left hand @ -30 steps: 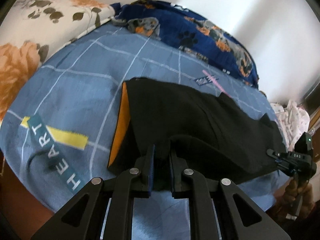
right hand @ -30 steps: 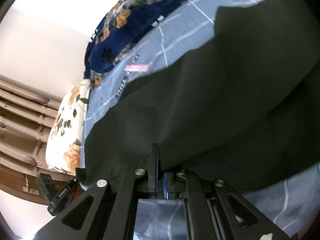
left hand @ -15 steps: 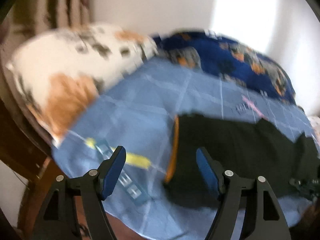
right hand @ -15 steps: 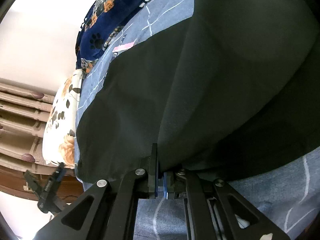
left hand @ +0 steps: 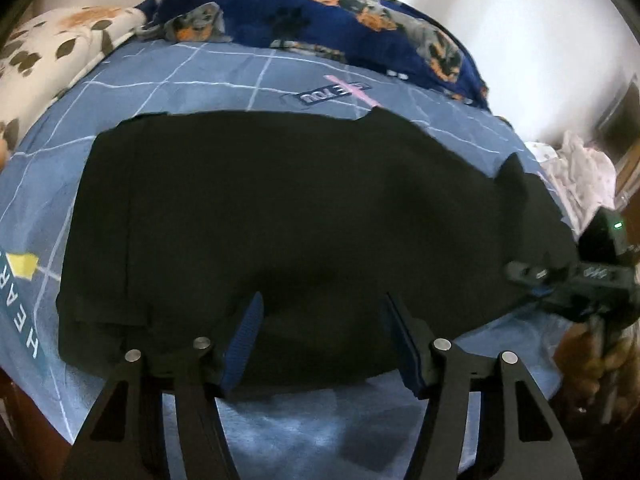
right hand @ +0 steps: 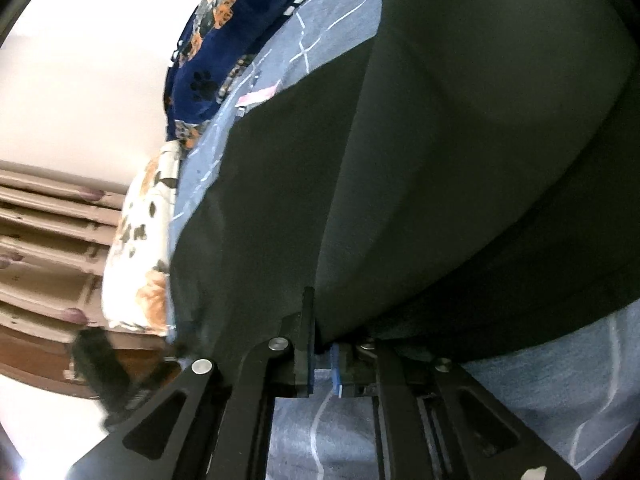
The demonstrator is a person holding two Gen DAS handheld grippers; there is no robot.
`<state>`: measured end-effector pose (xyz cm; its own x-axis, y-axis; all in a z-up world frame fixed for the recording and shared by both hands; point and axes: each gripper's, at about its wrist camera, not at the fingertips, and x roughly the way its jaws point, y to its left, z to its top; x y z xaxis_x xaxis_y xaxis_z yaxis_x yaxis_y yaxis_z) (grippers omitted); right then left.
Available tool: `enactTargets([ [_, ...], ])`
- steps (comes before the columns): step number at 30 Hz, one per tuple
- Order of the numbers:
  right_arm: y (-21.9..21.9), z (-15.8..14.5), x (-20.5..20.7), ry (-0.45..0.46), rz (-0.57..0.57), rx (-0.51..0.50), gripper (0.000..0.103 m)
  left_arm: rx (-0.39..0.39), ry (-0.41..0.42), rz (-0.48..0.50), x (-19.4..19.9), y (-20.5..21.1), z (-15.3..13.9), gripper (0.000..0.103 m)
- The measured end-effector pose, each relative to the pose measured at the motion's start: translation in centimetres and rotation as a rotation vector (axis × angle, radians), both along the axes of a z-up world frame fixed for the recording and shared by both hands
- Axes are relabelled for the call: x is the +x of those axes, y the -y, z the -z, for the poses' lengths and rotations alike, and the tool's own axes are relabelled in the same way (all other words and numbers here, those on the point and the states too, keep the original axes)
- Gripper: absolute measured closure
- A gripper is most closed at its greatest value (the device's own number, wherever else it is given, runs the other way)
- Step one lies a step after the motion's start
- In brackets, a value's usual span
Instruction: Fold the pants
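Two tongs worked the black pants (left hand: 288,216) spread on the bed (left hand: 208,76): left tongs (left hand: 320,336) gaped empty after closing slightly, right tongs (right hand: 320,360) nearly closed, pinching the hem. A loosening pinch risked undoing the fold.

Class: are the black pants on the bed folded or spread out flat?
Folded: the black pants lie doubled on the blue bedsheet, an upper layer's edge showing.
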<state>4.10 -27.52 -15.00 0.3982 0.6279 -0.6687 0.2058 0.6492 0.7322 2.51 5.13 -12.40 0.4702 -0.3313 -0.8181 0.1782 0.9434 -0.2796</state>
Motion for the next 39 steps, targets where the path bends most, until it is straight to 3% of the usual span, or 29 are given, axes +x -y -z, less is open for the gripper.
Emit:
enactTargets([
  [2, 1.9, -0.6, 0.2, 0.034, 0.016, -0.001, 0.084, 0.013, -0.002, 0.002, 0.3, 0.0, -0.1, 0.041],
  [5, 6.4, -1.3, 1.1, 0.090, 0.077, 0.028, 0.079, 0.032, -0.014, -0.027, 0.2, -0.3, 0.2, 0.042],
  [10, 17.7, -1.7, 3.9, 0.174, 0.259, 0.035, 0.079, 0.043, -0.020, -0.037, 0.1, -0.7, 0.5, 0.042],
  [16, 30.1, -0.2, 5.5, 0.145, 0.537, 0.029, 0.078, 0.072, -0.022, -0.051, 0.4, -0.2, 0.7, 0.042],
  [18, 33.0, 0.4, 5.1, 0.140, 0.616, 0.051, 0.082, 0.088, -0.022, -0.051, 0.5, 0.0, 0.7, 0.041],
  [19, 34.3, 0.6, 4.6, 0.124, 0.661, 0.025, 0.095, 0.090, -0.023, -0.052, 0.6, 0.0, 0.7, 0.041],
  [20, 35.3, 0.7, 4.2, 0.113, 0.689, 0.014, 0.097, 0.090, -0.025, -0.055, 0.6, 0.0, 0.7, 0.041],
  [28, 36.7, -1.8, -3.4, 0.194, 0.774, -0.032, 0.099, 0.074, -0.042, -0.074, 1.0, -0.4, 0.7, 0.041],
  [34, 38.3, 0.8, -8.3, 0.100, 0.792, 0.012, 0.100, 0.096, -0.035, -0.059, 0.9, -0.3, 0.8, 0.042],
  [39, 38.7, 0.8, -9.6, 0.104, 0.795, 0.038, 0.101, 0.107, -0.025, -0.050, 0.9, -0.3, 0.9, 0.041],
])
